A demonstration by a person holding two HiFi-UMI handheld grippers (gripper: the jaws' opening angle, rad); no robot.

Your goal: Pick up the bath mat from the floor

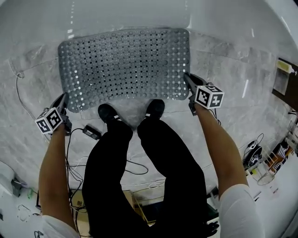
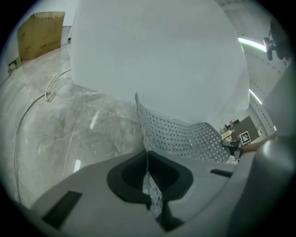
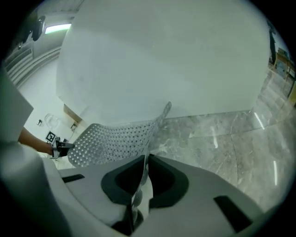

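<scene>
Bath mat (image 1: 123, 62) above marble floor (image 1: 242, 114), clamped by left hand-held gripper (image 1: 63, 98), right hand-held gripper (image 1: 188, 80)

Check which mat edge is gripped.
The bath mat edge by the shoes: left gripper and right gripper each pinch a corner. The edge by the tub is free.

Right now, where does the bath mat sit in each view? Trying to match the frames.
Head view: the bath mat fills the upper centre, spread wide.
Left gripper view: bath mat sits centre to right, curving away towards the right edge.
Right gripper view: bath mat sits centre to left, curving away towards the left edge.
Shared landmark: the white curved fixture beyond the mat's far edge.
</scene>
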